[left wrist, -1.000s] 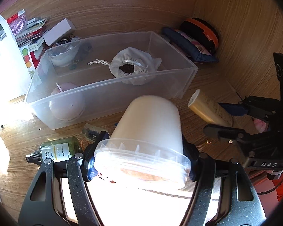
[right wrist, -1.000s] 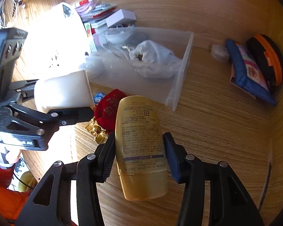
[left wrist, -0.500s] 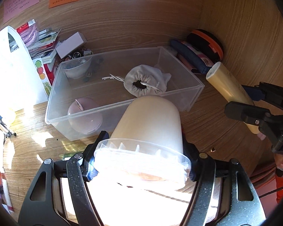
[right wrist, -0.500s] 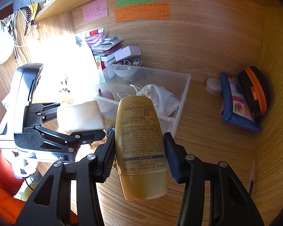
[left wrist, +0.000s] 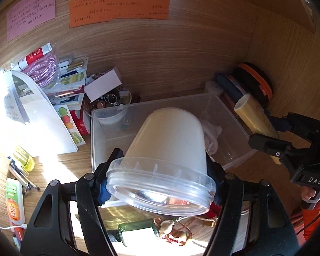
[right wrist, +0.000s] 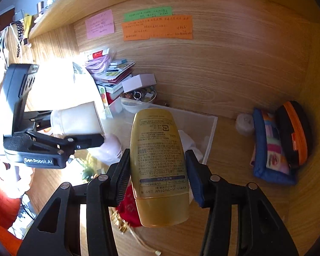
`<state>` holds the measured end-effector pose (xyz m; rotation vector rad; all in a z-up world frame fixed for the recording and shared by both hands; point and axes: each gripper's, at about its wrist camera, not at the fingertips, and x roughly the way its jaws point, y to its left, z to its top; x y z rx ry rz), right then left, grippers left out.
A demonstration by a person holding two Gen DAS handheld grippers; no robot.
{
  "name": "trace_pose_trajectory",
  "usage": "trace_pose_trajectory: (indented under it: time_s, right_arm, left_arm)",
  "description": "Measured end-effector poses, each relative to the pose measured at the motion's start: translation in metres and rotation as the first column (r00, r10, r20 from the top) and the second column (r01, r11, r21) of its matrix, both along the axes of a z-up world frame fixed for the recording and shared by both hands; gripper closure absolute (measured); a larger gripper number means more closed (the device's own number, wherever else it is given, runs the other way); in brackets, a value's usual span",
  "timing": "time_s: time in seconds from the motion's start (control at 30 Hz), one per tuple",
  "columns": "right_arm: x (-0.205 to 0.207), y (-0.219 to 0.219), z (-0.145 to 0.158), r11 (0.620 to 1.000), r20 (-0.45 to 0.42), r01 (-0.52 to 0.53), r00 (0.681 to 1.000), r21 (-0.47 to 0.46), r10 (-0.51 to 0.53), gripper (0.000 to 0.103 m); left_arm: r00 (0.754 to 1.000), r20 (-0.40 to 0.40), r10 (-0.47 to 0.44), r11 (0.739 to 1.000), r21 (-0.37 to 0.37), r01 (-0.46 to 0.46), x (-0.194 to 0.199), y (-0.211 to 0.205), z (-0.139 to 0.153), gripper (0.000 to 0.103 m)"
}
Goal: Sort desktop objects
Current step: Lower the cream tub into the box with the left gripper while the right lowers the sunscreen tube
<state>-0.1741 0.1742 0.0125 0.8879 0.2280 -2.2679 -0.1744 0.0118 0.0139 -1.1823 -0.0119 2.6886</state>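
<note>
My left gripper [left wrist: 160, 170] is shut on a white plastic tub [left wrist: 166, 140] with a clear rim, held tilted above the near wall of the clear storage bin [left wrist: 230, 115]. My right gripper [right wrist: 157, 170] is shut on a gold lotion tube [right wrist: 157, 149], held in the air over the bin's near right side; the tube also shows in the left wrist view [left wrist: 253, 117]. The bin [right wrist: 209, 136] holds a white drawstring pouch [left wrist: 211, 136], a clear bowl [left wrist: 113, 115] and a pink round object [right wrist: 111, 147]. The left gripper with the tub shows in the right wrist view [right wrist: 79, 123].
A blue pouch [right wrist: 268, 149] and a black-orange case [right wrist: 294, 132] lie at the right wall. Books, a white box [left wrist: 102, 85] and a trinket dish stand behind the bin. A green bottle [left wrist: 136, 230], red pouch [right wrist: 128, 209], yellow bottle [left wrist: 23, 157] and a tube [left wrist: 15, 202] lie on the desk.
Both grippers have risen and tilted up, so the back wall notes are in view. The tub has moved over the bin and hides most of the pouch. The tube stays gripped.
</note>
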Motion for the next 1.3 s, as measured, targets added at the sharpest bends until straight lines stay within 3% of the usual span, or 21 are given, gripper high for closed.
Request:
trace_pose_trajectory:
  time_s: [0.43, 0.67, 0.87, 1.07, 1.17, 1.3]
  right_arm:
    - [-0.068, -0.046, -0.049, 1.000, 0.126, -0.026, 0.992, 0.007, 0.025, 0.057]
    - [-0.078, -0.066, -0.068, 0.998, 0.143, -0.045, 0.989, 0.047, 0.038, 0.057]
    - [-0.076, -0.077, -0.077, 0.994, 0.103, -0.038, 0.994, 0.106, 0.027, 0.057]
    - [-0.069, -0.079, -0.079, 0.989, 0.049, -0.039, 0.998, 0.143, 0.033, 0.056]
    - [-0.067, -0.078, -0.078, 0.989, 0.026, -0.034, 0.999, 0.147, 0.030, 0.055]
    - [-0.065, -0.075, -0.076, 0.988, -0.011, -0.017, 1.000, 0.152, 0.019, 0.050]
  left_arm:
    - [0.994, 0.107, 0.019, 0.999, -0.052, -0.014, -0.068, 0.001, -0.042, 0.034]
    - [0.987, 0.156, 0.033, 0.997, -0.069, -0.022, -0.080, -0.002, -0.058, 0.034]
    - [0.982, 0.179, 0.052, 0.997, -0.067, -0.041, -0.084, -0.002, -0.064, 0.034]
    - [0.986, 0.155, 0.063, 0.993, -0.110, -0.046, -0.082, 0.005, -0.068, 0.033]
    - [0.993, 0.105, 0.053, 0.990, -0.139, -0.038, -0.076, 0.008, -0.063, 0.033]
    - [0.998, 0.034, 0.051, 0.983, -0.178, -0.044, -0.066, 0.012, -0.056, 0.023]
